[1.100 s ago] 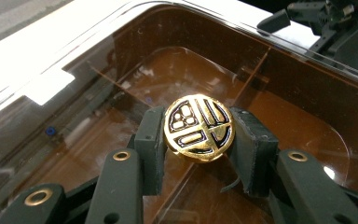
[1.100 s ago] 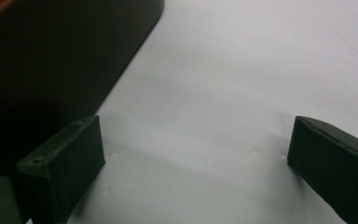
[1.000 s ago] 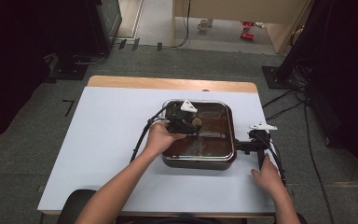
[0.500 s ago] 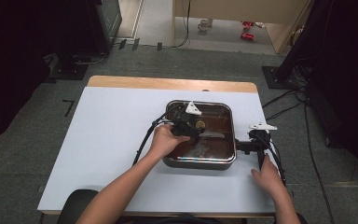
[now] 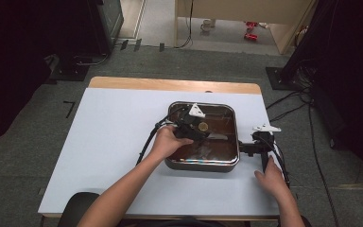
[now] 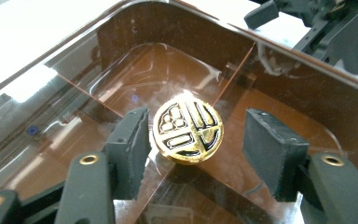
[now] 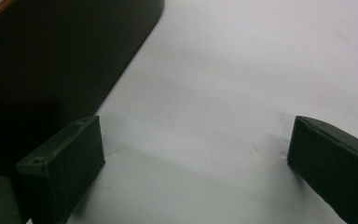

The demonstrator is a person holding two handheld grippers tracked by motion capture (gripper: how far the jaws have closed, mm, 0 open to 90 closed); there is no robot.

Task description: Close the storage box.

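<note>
Knob (image 6: 188, 129), round and gold, sits on the brown lid between the left tool's (image 6: 196, 142) open jaws; right tool (image 7: 193, 172) open, empty.

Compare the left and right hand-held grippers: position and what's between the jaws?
The left hand-held gripper hangs over the brown lidded box, jaws flanking the gold knob. The right hand-held gripper sits beside the box on the white table, with bare table between its jaws. Both are open.
</note>
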